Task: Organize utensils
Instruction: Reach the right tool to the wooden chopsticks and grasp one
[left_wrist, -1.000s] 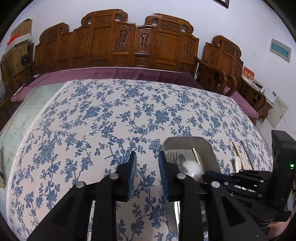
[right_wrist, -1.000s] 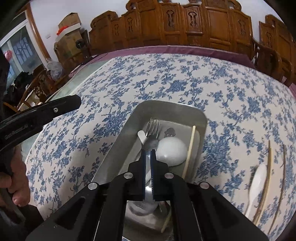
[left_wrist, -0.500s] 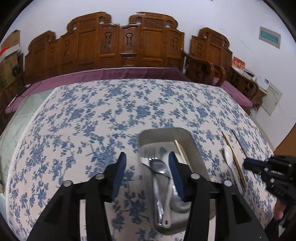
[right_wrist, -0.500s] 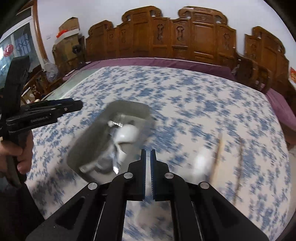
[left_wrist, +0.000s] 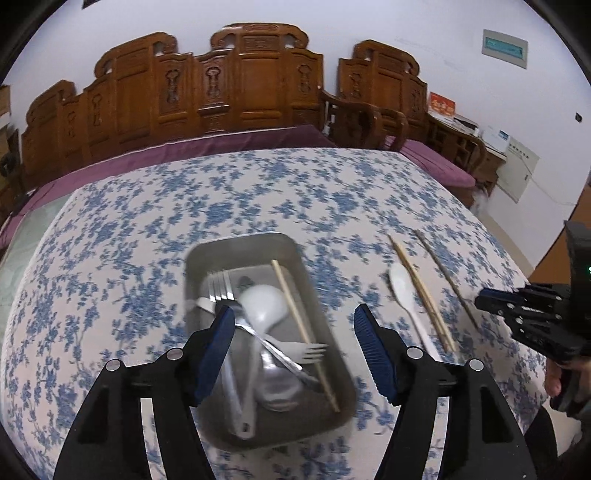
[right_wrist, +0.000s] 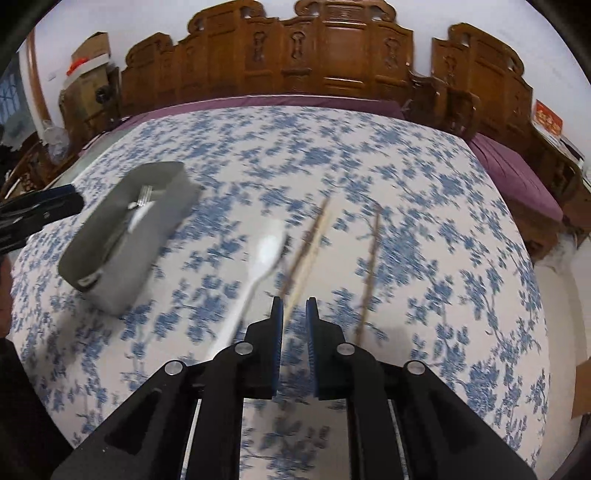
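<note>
Right gripper (right_wrist: 294, 306), slightly parted and empty, hangs above the chopsticks (right_wrist: 308, 245) ahead with the spoon (right_wrist: 264, 254) just left; left gripper (left_wrist: 293, 332) gapes over the tray (left_wrist: 325, 314); likely fault: pinching one chopstick askew, scattering its neighbours.

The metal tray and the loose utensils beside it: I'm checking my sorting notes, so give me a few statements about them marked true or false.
1. The rectangular metal tray holds a silver metal fork. True.
2. The white plastic spoon on the floral tablecloth lies inside the tray. False: it lies on the cloth, right of the tray.
3. The left gripper is open. True.
4. The right gripper grips a wooden chopstick. False: a small gap shows between its fingers, with nothing held.
5. A single light wooden chopstick lies in the tray. True.
6. No chopsticks remain on the cloth. False: the wooden chopsticks on the cloth lie beside the spoon.
</note>
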